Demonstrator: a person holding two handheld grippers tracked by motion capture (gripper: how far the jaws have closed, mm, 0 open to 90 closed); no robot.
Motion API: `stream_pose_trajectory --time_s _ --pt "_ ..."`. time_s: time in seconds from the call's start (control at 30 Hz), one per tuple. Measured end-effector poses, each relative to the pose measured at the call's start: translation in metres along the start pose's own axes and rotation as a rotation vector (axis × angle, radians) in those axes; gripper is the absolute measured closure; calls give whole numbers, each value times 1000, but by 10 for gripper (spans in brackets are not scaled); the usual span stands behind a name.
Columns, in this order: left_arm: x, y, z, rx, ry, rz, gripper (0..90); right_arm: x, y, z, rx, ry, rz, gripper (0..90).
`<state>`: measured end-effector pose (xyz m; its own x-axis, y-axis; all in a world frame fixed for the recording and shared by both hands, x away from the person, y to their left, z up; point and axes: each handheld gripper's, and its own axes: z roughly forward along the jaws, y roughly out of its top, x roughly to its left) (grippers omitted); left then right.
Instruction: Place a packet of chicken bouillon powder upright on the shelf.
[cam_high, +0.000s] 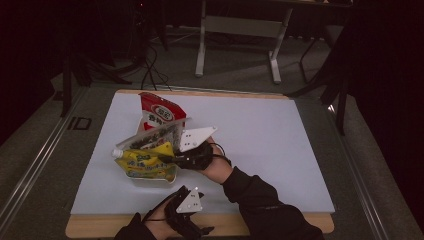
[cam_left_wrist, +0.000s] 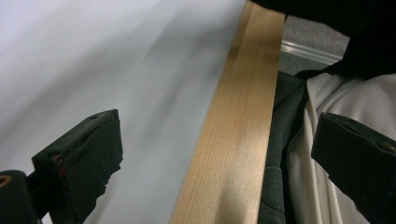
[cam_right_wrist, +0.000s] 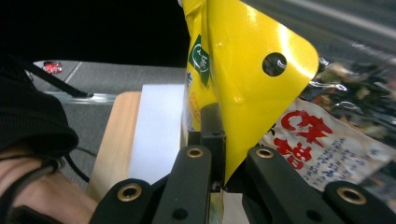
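Note:
A yellow spouted pouch (cam_high: 145, 162) lies at the front left of the white sheet, and my right gripper (cam_high: 172, 159) is shut on its right edge. In the right gripper view the jaws pinch the yellow pouch (cam_right_wrist: 243, 70) just below its punched hole, with my right gripper (cam_right_wrist: 219, 140) closed tight on the film. Behind it lean a clear bag of dark contents (cam_high: 155, 137) and a red bag (cam_high: 159, 112). My left gripper (cam_high: 182, 210) rests by the table's front edge. Seen from its own camera, my left gripper (cam_left_wrist: 215, 149) stands open with nothing between its jaws.
The white sheet (cam_high: 260, 150) covers a wooden table whose front edge (cam_left_wrist: 238, 116) runs under the left jaws. A white bag with red lettering (cam_right_wrist: 322, 144) lies past the pouch. Desk legs (cam_high: 201, 45) and cables stand on the floor beyond.

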<state>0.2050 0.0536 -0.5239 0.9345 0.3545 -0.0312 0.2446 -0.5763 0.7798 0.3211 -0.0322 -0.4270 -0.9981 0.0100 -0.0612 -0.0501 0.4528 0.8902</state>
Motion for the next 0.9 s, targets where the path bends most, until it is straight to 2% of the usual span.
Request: stream_pose_trajectory --time_s 0.13,0.17,0.2,0.4,0.6,0.73,0.9 --pt "0 0 0 3 0 -1 32 0 -10 8 27 10 18 899" --pt "0 0 0 2 0 -2 32 0 -12 10 42 0 12 899" --pt "0 0 0 3 -1 1 32 0 -14 9 36 0 16 899" --pt "0 0 0 6 -4 1 32 0 -13 9 46 0 23 885" --pt "1 0 1 4 -3 -2 32 -2 -14 5 35 12 62 695" --pt "1 0 2 4 -5 -1 32 -4 -14 -1 19 -1 71 638" --pt "1 0 2 1 -7 -4 32 -5 -14 -14 6 -36 75 524"
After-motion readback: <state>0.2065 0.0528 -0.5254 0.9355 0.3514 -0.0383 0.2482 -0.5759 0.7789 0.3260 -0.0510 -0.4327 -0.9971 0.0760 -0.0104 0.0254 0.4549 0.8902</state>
